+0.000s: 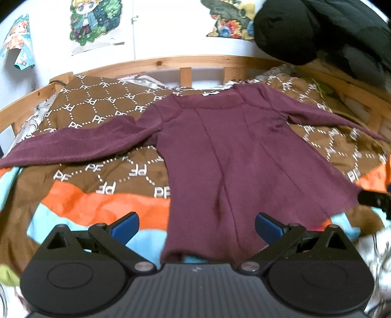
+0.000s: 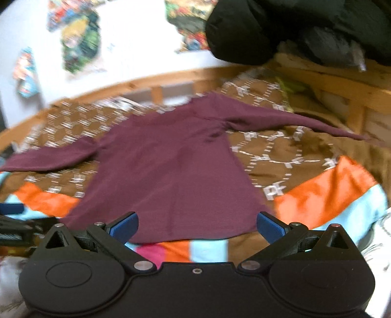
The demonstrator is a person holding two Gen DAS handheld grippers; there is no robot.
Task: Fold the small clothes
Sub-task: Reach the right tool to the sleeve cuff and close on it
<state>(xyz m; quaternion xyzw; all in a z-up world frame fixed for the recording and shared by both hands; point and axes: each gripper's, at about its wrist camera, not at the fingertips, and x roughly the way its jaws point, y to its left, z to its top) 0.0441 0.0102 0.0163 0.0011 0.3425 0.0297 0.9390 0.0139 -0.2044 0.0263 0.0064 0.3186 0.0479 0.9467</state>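
Both claws gape wide over a maroon top's hem.

Left claw (image 1: 196, 226) hovers with its blue pads (image 1: 125, 226) spread apart and gripping nothing; the right claw (image 2: 197, 226) likewise stands apart and empty. Between them lies the maroon long-sleeved top (image 1: 220, 156), spread flat on the bed, sleeves stretched out to either side, neckline toward the wooden bed rail (image 1: 185, 61). Beneath it is a brown, orange and light-blue blanket (image 1: 97, 203). A black padded garment (image 1: 317, 29) hangs at upper right.

Brown monogram blanket (image 1: 102, 102) covers bed; wooden rail (image 1: 185, 61) behind it, black jacket (image 1: 317, 29) above, cartoon posters (image 1: 92, 19) beyond.
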